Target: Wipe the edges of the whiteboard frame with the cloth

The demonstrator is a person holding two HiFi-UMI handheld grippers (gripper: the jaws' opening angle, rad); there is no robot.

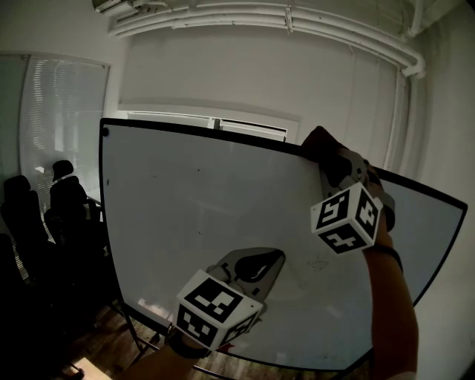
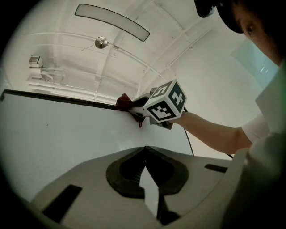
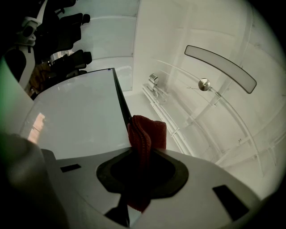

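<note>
The whiteboard (image 1: 223,215) has a thin black frame (image 1: 200,128). My right gripper (image 1: 330,167) is up at the top edge, shut on a dark red cloth (image 1: 318,145). In the right gripper view the cloth (image 3: 146,134) sticks out of the gripper (image 3: 140,161) and lies folded over the frame's top edge (image 3: 119,98). The left gripper view shows the same cloth (image 2: 123,102) pressed on the frame (image 2: 53,97). My left gripper (image 1: 271,260) hovers low in front of the board's face, shut and empty, its jaw tips (image 2: 145,154) meeting.
Black office chairs (image 1: 63,200) stand left of the board, beside a window with blinds (image 1: 59,111). White pipes (image 1: 260,18) run along the ceiling above. The board's stand leg (image 1: 137,334) reaches the wooden floor at lower left. A long ceiling light (image 3: 221,67) hangs overhead.
</note>
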